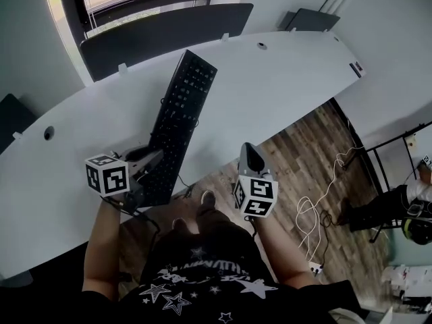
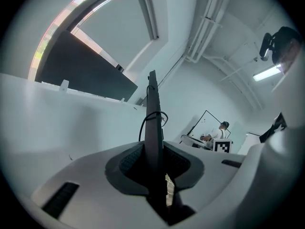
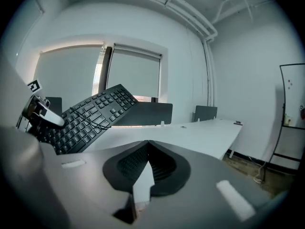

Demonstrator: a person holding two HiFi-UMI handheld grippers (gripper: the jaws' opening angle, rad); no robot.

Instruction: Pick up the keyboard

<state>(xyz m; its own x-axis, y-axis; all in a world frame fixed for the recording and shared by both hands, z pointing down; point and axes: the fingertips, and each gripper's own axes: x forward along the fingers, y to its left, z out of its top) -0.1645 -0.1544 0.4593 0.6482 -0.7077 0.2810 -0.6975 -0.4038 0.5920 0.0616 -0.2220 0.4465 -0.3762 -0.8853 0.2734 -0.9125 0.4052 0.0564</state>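
The black keyboard (image 1: 181,123) hangs tilted above the white desk (image 1: 290,79), its far end raised toward the window. My left gripper (image 1: 147,162) is shut on its near end. In the left gripper view the keyboard (image 2: 152,123) shows edge-on, clamped between the pads, with its cable looping beside it. My right gripper (image 1: 248,150) is shut and empty, to the right of the keyboard, past the desk's near edge. From the right gripper view (image 3: 147,168) the keyboard (image 3: 90,116) shows key side up at the left, with the left gripper (image 3: 42,112) on its lower end.
A dark partition screen (image 1: 169,32) runs along the desk's far side under the window. Wood floor (image 1: 304,154) with loose white cables (image 1: 322,204) lies at the right. A whiteboard stand (image 3: 291,113) is at the far right.
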